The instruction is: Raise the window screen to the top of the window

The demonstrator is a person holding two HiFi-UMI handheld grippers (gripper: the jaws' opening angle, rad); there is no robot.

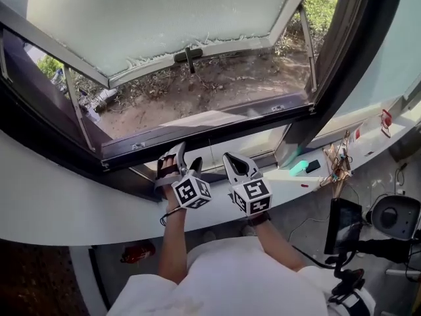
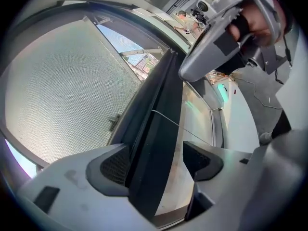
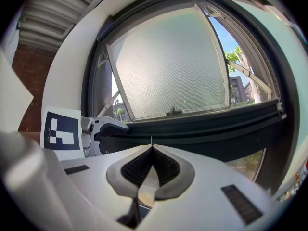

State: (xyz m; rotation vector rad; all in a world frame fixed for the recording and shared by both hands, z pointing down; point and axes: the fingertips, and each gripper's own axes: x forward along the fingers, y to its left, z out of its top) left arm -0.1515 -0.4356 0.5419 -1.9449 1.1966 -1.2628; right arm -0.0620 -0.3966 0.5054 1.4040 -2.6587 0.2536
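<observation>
Released wide, the left claw (image 1: 187, 155) straddles without pinching the long dark window-screen bar (image 2: 156, 129), which runs left-right just beyond the clenched right claw (image 1: 231, 158).

Right tongs (image 3: 152, 149): jaws closed together, a thin thread (image 3: 151, 140) at their tip. Ahead: dark frame (image 3: 216, 124) and open sash (image 3: 168, 57). Marker cube (image 3: 61, 134) at left.
</observation>
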